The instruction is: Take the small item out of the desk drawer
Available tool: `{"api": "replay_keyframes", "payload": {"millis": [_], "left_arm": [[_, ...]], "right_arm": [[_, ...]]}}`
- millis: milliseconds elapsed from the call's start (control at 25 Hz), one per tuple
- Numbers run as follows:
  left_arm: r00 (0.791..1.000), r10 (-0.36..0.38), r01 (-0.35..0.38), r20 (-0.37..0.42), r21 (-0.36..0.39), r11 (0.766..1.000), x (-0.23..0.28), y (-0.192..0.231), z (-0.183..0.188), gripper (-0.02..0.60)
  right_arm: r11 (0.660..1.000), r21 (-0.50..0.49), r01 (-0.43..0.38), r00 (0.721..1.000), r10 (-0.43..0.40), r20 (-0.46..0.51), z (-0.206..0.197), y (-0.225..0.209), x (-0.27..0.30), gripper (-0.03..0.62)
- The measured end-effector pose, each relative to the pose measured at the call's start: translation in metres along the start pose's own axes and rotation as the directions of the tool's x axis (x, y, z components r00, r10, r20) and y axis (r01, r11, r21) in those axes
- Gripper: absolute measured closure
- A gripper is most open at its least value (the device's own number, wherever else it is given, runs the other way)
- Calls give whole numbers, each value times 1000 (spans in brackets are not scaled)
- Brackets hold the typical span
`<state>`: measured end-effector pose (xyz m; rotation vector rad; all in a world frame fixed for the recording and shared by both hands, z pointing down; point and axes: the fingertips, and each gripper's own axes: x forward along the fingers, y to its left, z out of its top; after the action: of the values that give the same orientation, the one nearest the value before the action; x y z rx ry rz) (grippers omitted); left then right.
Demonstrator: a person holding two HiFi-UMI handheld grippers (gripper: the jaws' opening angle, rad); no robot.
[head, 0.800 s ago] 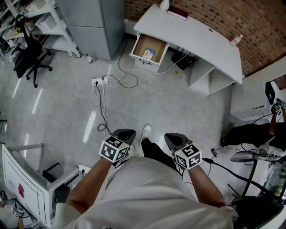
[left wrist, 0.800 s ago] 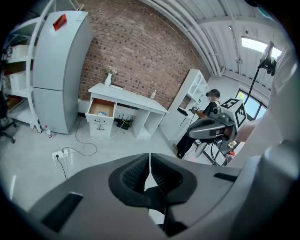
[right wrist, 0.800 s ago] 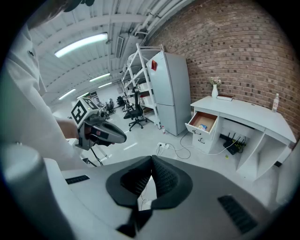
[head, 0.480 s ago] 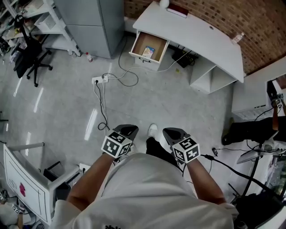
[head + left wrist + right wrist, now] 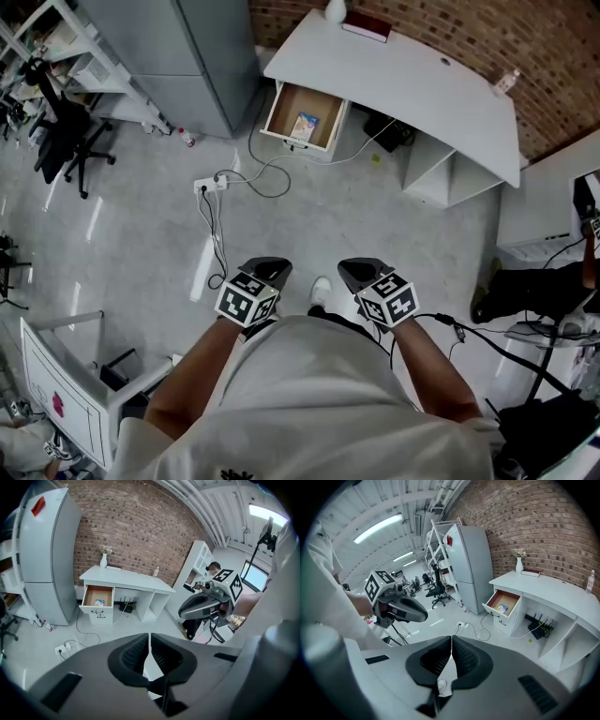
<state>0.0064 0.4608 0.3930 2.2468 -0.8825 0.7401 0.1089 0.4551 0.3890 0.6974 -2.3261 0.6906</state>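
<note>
L gripper (image 5: 266, 270): jaws pressed together, nothing btw them. Held low by the person's waist, tips out over the floor (image 5: 141, 244).
R gripper (image 5: 362, 272): jaws together too, nothing in them. Held level w/ the L gripper, a gap btw the two.
Shoe (image 5: 321, 291): white, on the floor btw the two grippers.
Drawer (image 5: 284, 108): pulled out, under the desk's left end. Brown inside, white front w/ a dark handle.
Item (image 5: 305, 126): small blue & white pack. Lies flat in the drawer, near the middle, a bit toward the front. Well apart from both grippers; nothing touches it.
Desk (image 5: 412, 75): white, long, set against a brick wall (image 5: 534, 37). Open shelves under its right part.
On desk: white vase (image 5: 335, 10) at the left end, dark red book (image 5: 367, 26) just beside it, clear bottle (image 5: 507, 82) at the far right end.
Fridge (image 5: 202, 56): tall, grey, just left of the desk.
Power strip (image 5: 214, 181): white, on the floor in front of the drawer. A white cable (image 5: 272, 173) loops from it toward the desk.
Black box (image 5: 386, 131): on the floor under the desk, right of the drawer. Can't tell what it is in the head view.
Chair (image 5: 66, 131): black, on wheels, far left by white shelves.
</note>
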Motion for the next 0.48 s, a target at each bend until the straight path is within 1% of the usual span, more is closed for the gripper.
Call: {"api": "replay_keyframes", "payload": {"millis": [120, 200, 360, 400, 480], "left_arm": [[1000, 20, -20, 3, -3, 1000, 32, 3, 28, 551], [999, 34, -34, 13, -17, 999, 52, 8, 45, 551], [999, 50, -51, -6, -29, 998, 78, 21, 68, 548], [999, 50, -51, -15, -29, 998, 83, 26, 72, 535], [998, 47, -48, -33, -29, 998, 94, 42, 80, 465]], "right_arm": [[1000, 6, -7, 1000, 7, 10, 4, -42, -6, 555], [1000, 4, -12, 1000, 12, 8, 6, -70, -5, 484], [999, 33, -10, 1000, 10, -2, 9, -106, 0, 469], [999, 42, -9, 1000, 9, -3, 11, -114, 4, 457], [998, 61, -1, 1000, 1, 0, 19, -129, 14, 451]]}}
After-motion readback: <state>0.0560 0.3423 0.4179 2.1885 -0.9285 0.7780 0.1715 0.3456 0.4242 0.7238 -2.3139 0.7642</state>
